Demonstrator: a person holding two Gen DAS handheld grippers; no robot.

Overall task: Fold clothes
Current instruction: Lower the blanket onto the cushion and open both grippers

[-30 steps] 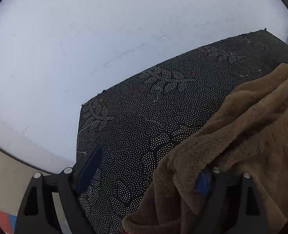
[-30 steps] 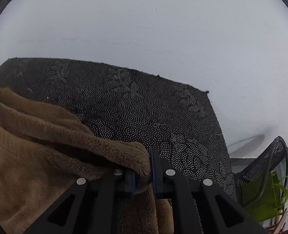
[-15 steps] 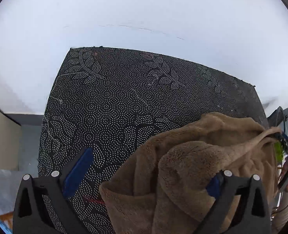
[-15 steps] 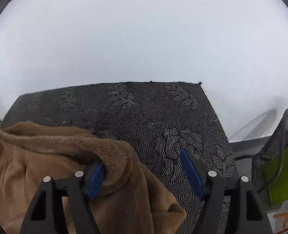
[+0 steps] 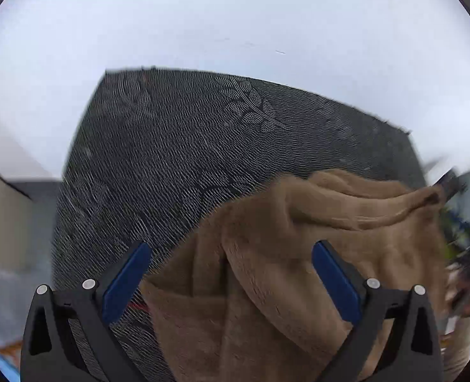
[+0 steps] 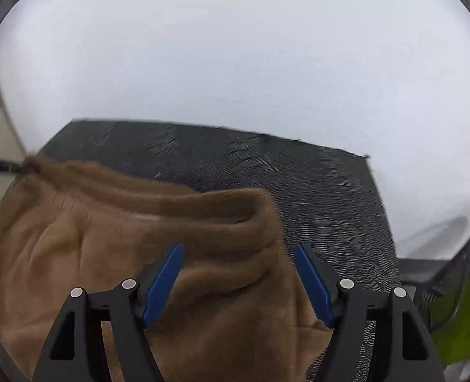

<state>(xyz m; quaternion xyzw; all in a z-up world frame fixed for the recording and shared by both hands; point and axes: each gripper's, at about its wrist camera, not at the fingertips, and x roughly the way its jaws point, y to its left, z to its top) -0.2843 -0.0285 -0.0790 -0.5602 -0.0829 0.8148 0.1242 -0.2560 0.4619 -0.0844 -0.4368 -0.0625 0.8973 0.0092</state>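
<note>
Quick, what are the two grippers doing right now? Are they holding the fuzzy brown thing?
Left gripper: open, holding nothing; the brown fleece garment lies between its fingers.
Right gripper: open, holding nothing, over the same garment.

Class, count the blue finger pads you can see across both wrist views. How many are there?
4. Two on the left hand-held gripper, at its left and right; two on the right hand-held gripper, left and right. None hidden.

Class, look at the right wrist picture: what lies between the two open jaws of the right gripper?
The brown fleece garment: its thick rolled edge fills the right gripper gap, unclamped, in the right wrist view.
</note>
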